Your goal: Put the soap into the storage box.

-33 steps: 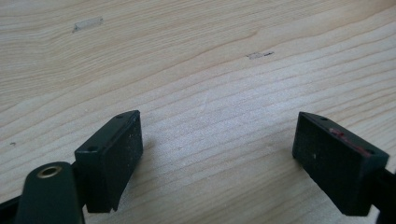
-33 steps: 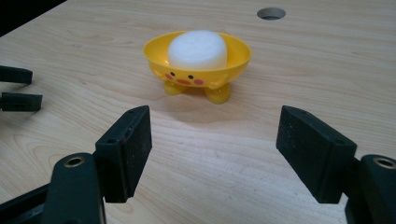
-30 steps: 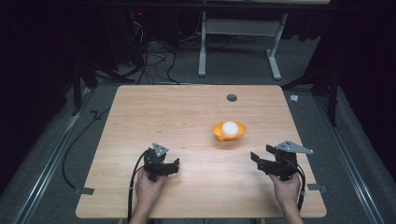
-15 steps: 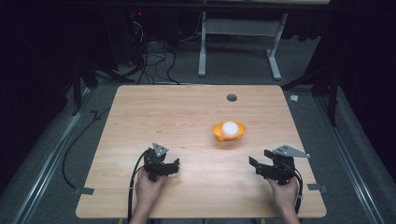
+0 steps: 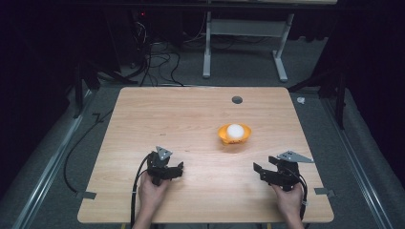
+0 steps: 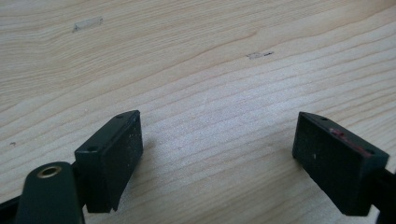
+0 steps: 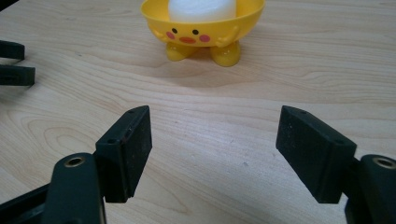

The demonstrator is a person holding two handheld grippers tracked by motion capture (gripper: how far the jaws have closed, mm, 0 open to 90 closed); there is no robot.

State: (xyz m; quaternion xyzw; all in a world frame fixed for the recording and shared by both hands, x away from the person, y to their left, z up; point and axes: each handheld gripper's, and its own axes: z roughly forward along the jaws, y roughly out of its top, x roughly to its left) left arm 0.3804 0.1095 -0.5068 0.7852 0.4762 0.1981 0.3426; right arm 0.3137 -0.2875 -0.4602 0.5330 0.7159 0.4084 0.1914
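A yellow duck-faced cup [image 5: 234, 137] stands right of the table's middle with a white egg-shaped ball [image 5: 235, 130] in it. In the right gripper view the cup [image 7: 201, 35] stands upright ahead of the jaws, the ball [image 7: 201, 8] showing over its rim. My right gripper [image 5: 258, 172] hovers near the front right and stands open and empty [image 7: 215, 135], short of the cup. My left gripper [image 5: 179, 168] rests near the front left, also open, with bare wood between its pads [image 6: 217, 135]. Its jaw tips [image 7: 14, 63] show at the left edge of the right gripper view.
The wooden table [image 5: 181, 119] has a round cable hole [image 5: 237, 100] near its far edge. Tape tabs [image 5: 86, 194] [image 5: 321, 192] mark the front corners. Cables [image 5: 157, 57] and a white desk frame [image 5: 243, 47] lie on the floor beyond.
My right gripper has drawn slightly back toward the near edge and a little left. The left gripper, cup and ball have stayed put.
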